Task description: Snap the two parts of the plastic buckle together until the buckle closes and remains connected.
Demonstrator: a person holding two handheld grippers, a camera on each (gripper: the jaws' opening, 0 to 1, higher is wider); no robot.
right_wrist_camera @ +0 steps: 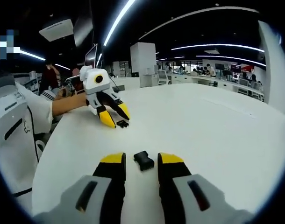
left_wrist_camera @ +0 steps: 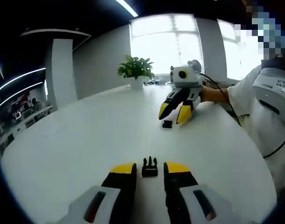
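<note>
On the white table lies the pronged black buckle part, right between the yellow tips of my open left gripper. Across the table, my right gripper stands open over the black socket part. In the right gripper view the socket part lies on the table between the tips of my open right gripper. Farther off, the left gripper is open beside the pronged part. Neither part is gripped, and the two lie well apart.
A potted plant stands at the table's far edge near the window. A person's arm and white sleeve reach in from the side. Office desks and screens fill the room beyond the table.
</note>
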